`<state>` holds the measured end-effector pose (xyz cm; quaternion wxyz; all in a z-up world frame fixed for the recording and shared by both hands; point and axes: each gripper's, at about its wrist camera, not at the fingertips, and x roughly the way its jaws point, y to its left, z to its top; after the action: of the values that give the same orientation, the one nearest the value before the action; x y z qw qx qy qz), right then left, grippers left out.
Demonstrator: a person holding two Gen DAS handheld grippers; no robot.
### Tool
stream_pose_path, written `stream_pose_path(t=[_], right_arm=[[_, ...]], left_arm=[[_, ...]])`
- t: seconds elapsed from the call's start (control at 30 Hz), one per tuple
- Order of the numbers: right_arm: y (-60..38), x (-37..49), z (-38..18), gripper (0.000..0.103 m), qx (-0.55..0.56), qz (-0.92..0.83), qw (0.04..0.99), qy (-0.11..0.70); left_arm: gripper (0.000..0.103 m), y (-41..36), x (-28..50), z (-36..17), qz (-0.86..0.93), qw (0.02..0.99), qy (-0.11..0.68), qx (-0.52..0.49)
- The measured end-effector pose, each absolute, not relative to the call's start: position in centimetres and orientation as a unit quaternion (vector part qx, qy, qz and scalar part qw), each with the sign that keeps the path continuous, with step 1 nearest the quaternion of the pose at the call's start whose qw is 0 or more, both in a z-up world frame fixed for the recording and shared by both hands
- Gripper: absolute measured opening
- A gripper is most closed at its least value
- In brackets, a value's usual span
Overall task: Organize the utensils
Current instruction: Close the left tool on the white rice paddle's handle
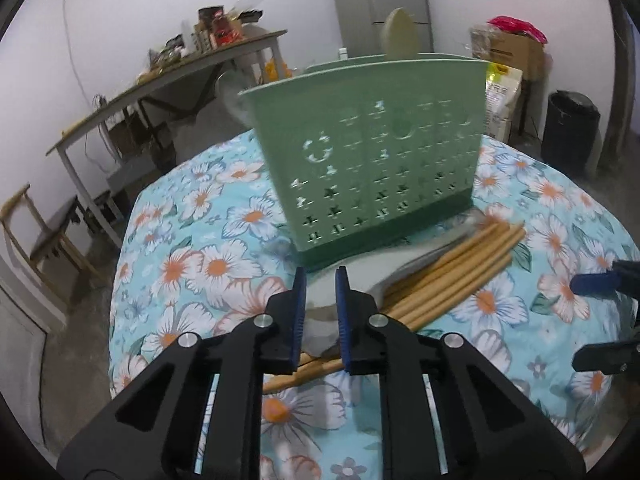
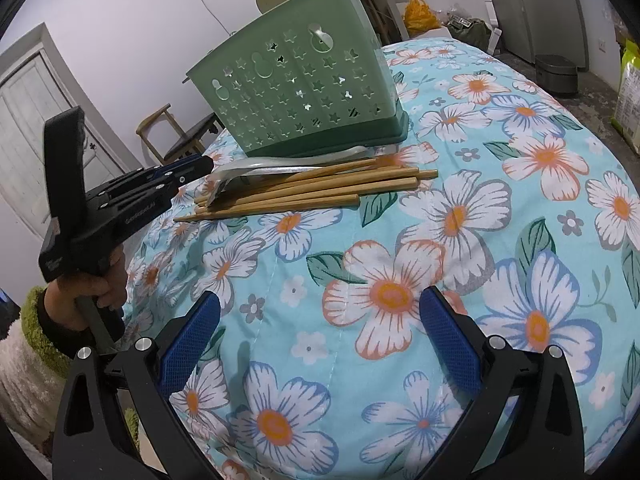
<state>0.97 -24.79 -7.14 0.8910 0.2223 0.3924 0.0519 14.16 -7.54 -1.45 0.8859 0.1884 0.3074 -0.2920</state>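
Observation:
A green perforated utensil caddy [image 1: 368,152] [image 2: 296,92] stands upright on the floral cloth, with a beige rounded utensil head [image 1: 398,32] sticking up from it. In front of it lie several bamboo chopsticks [image 1: 452,276] [image 2: 320,192] in a loose bundle. A metal spoon [image 1: 320,320] [image 2: 288,166] rests across them. My left gripper [image 1: 320,272] [image 2: 196,166] is shut on the spoon's bowl end, its blue pads narrow around it. My right gripper [image 2: 320,298] [image 1: 596,320] hovers open over bare cloth to the right of the chopsticks, holding nothing.
The floral cloth [image 2: 460,216] covers a rounded table whose edge drops off at the left. A hand [image 2: 92,292] grips the left tool's handle. A wooden chair [image 2: 176,132], a cluttered long table [image 1: 168,76] and a black bin [image 1: 572,128] stand beyond.

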Motion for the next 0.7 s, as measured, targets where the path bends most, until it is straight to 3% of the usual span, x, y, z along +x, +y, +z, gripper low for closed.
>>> stream_pose_path(t=[0.27, 0.5, 0.7], right_arm=[[-24.8, 1.0, -7.1, 0.097, 0.222, 0.052, 0.891, 0.393], [-24.7, 1.0, -7.2, 0.097, 0.221, 0.05, 0.892, 0.392], [-24.7, 1.0, -7.1, 0.097, 0.221, 0.05, 0.891, 0.393]], left_arm=[[0.012, -5.6, 15.0, -1.2, -0.292, 0.887, 0.318, 0.163], [0.013, -5.7, 14.6, -2.5, -0.302, 0.867, 0.34, 0.206], [0.024, -7.0, 14.5, -2.8, -0.312, 0.857, 0.329, 0.245]])
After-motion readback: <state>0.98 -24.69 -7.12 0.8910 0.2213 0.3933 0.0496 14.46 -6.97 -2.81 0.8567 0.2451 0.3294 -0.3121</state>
